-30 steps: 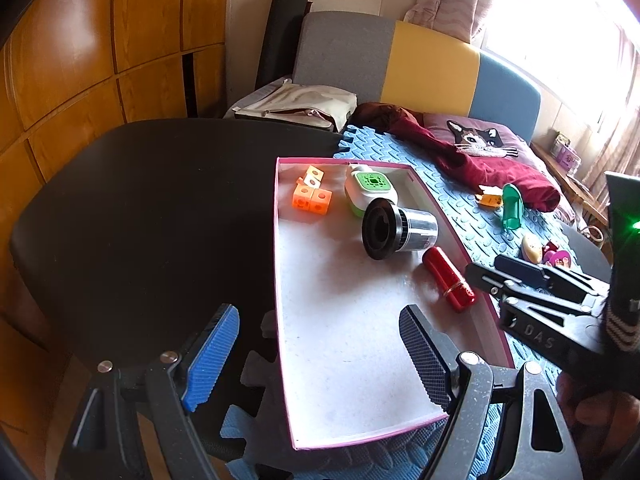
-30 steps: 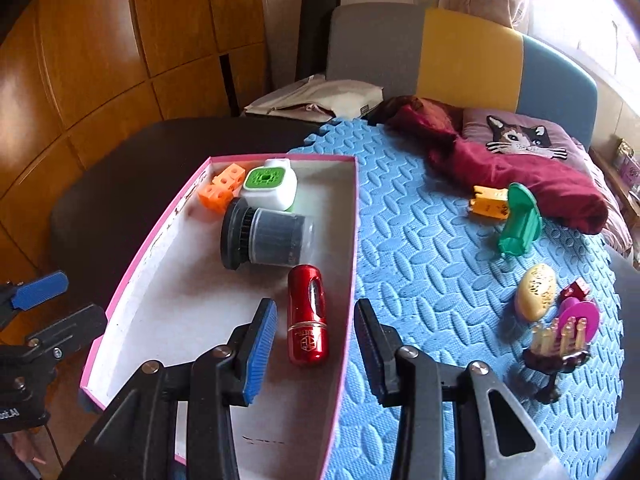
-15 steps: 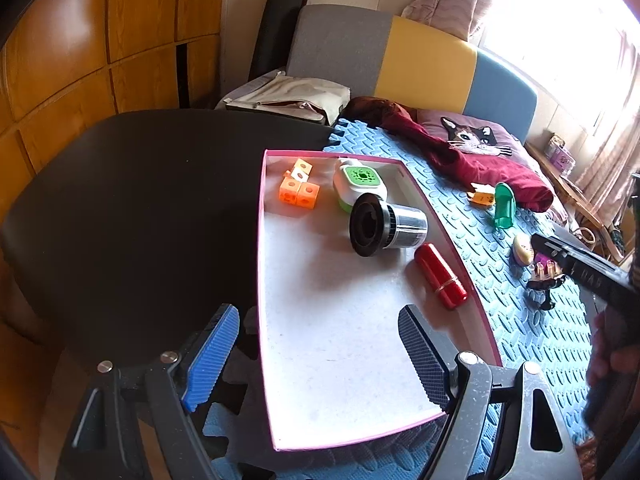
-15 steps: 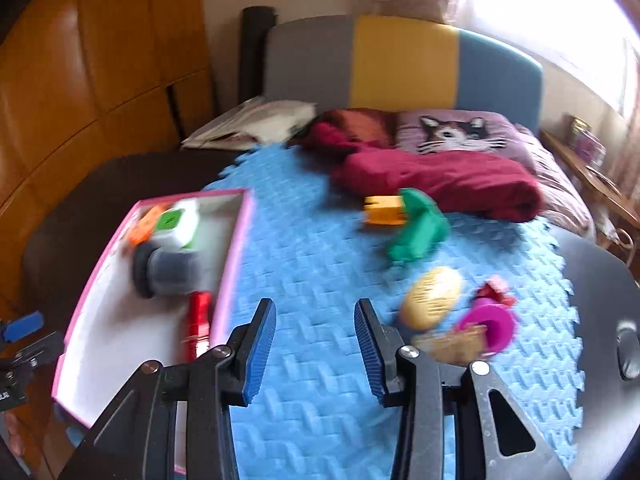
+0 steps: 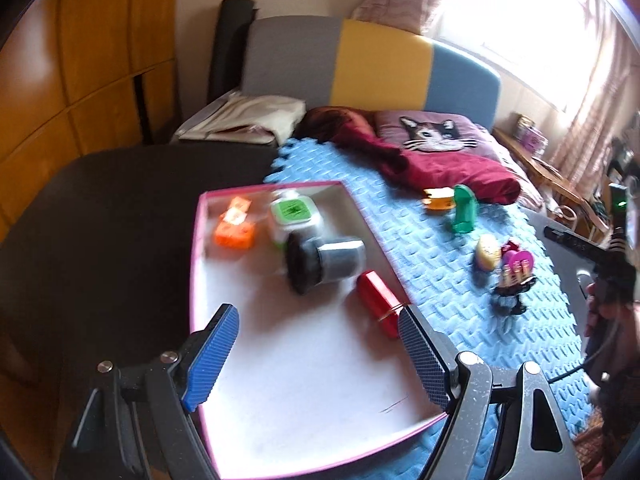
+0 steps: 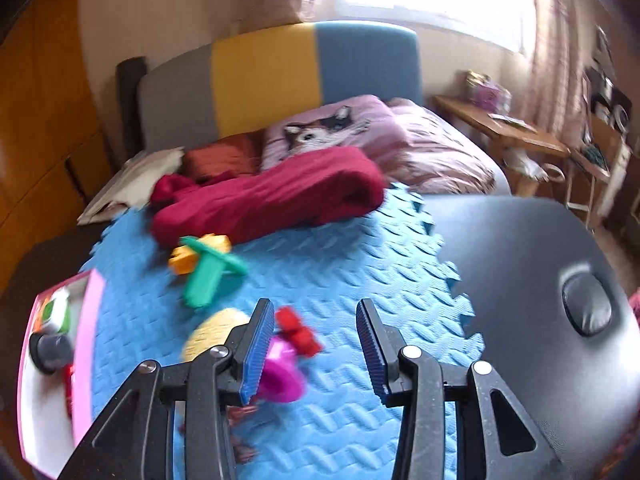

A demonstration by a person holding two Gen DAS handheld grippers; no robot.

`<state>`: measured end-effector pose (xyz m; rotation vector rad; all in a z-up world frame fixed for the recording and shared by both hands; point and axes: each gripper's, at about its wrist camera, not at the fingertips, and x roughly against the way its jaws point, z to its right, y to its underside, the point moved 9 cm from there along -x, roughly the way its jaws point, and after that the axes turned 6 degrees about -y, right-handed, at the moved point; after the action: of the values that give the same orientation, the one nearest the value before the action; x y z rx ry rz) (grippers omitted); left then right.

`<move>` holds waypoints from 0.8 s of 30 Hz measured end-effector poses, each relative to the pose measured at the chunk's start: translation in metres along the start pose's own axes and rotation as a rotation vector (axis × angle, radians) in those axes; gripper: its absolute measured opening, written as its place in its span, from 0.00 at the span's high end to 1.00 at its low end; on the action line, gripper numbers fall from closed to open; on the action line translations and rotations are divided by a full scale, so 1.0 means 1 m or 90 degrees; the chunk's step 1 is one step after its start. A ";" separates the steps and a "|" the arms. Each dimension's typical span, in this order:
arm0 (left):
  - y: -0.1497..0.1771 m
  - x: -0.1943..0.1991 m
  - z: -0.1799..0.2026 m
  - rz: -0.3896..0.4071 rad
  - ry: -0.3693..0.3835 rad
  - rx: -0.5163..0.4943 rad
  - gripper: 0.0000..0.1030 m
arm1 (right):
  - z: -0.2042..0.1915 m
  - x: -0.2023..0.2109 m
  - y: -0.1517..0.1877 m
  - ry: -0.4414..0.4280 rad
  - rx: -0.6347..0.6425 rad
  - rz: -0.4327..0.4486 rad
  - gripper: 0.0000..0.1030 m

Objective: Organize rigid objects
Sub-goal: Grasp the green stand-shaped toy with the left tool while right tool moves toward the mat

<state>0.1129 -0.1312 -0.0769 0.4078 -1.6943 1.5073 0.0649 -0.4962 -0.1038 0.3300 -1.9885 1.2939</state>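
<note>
Toys and other hard items are partly sorted, by my reading. Inside the pink-rimmed tray point(image 5: 194, 264) I count four: orange blocks point(image 5: 234, 226) at the far left, a white box with a green top point(image 5: 294, 214) beside them, a black-and-grey cylinder point(image 5: 322, 260) lying on its side just in front of that box, and a red tube point(image 5: 378, 304) against the right wall.

Outstanding on the blue foam mat point(image 5: 432, 272): a green piece point(image 5: 464, 208) touching a small orange piece point(image 5: 438, 200), a yellow egg-shaped item point(image 5: 488, 252), a magenta disc point(image 6: 282, 376), a small red piece point(image 6: 296, 330) and a dark stand with pegs point(image 5: 514, 284). These last four sit close together; motion blur prevents finer detail. I judge roughly half the work remains.

My left gripper point(image 5: 318, 354) hangs over the near end of the tray, spread wide and carrying nothing. My right gripper point(image 6: 314, 350) is likewise parted and unloaded, over the mat with the magenta disc just beside its left finger. A red blanket point(image 6: 272, 196) lies beyond the loose items.
</note>
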 end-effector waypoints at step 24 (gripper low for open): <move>-0.069 -0.107 0.159 -0.066 0.082 -0.122 0.15 | 0.039 -0.005 0.013 -0.086 -0.201 -0.057 0.57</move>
<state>0.1714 -0.3251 -0.1028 0.2858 -1.6723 1.2560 0.0445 -0.5254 -0.1250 0.3554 -2.2240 0.9048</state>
